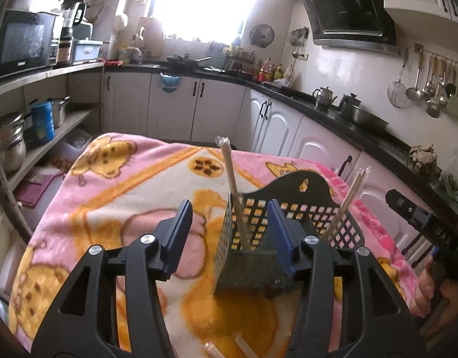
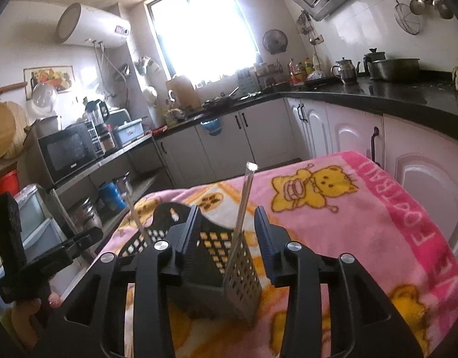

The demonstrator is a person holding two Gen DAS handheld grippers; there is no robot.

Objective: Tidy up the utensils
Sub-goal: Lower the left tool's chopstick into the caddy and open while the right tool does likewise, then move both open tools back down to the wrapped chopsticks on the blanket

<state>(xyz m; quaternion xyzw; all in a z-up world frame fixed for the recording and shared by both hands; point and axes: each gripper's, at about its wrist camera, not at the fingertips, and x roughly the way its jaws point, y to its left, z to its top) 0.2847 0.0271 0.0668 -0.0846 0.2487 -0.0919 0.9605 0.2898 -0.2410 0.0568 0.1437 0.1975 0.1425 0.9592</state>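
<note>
A black perforated plastic utensil caddy [image 1: 291, 208] stood on the pink cartoon-print blanket [image 1: 115, 179] covering the surface, holding wrapped wooden chopsticks [image 1: 233, 191]. Left tongs [image 1: 229, 235] and right tongs [image 2: 227, 232] stood spread, pinching nothing. The tongs hid the caddy's near base.

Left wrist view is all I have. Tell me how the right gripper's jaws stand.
Observer: The right gripper is open, with its jaws on either side of the near corner of the black basket.
Operator: Say what is between them.
Observer: One wrapped pair of chopsticks stands nearly upright in the basket between the jaws. Neither pad presses on it.
</note>
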